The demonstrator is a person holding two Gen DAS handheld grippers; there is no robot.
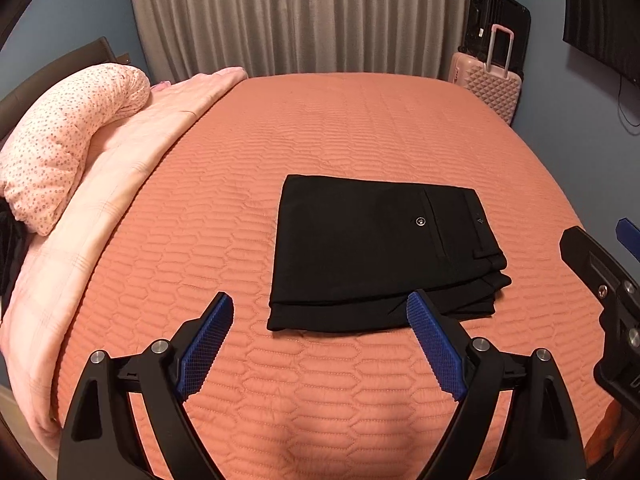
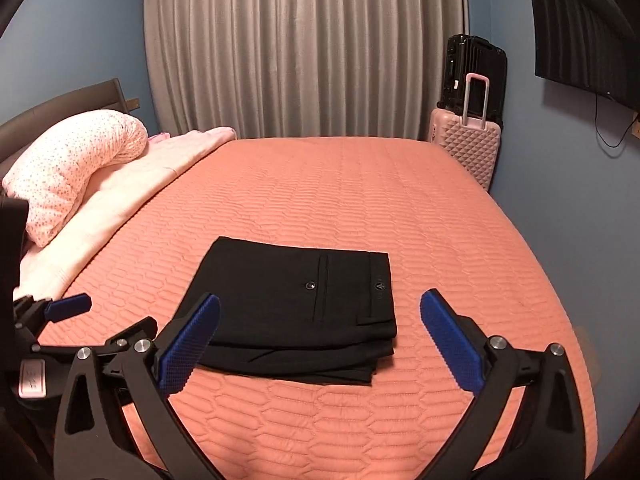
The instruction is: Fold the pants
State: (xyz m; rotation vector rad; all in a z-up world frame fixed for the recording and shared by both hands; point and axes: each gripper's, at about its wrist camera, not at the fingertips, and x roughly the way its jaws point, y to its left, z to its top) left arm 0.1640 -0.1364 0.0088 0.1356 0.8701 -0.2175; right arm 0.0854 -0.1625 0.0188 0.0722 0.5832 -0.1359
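Observation:
Black pants lie folded into a compact stack on the orange quilted bed, waistband and back-pocket button facing up at the right. They also show in the right wrist view. My left gripper is open and empty, held above the bed just in front of the stack's near edge. My right gripper is open and empty, held above the near side of the stack. The right gripper's body shows at the right edge of the left wrist view. The left gripper shows at the left of the right wrist view.
A spotted pink pillow and a folded pale pink blanket lie along the bed's left side. A pink suitcase and a black suitcase stand at the far right corner. A grey curtain hangs behind. A TV is on the right wall.

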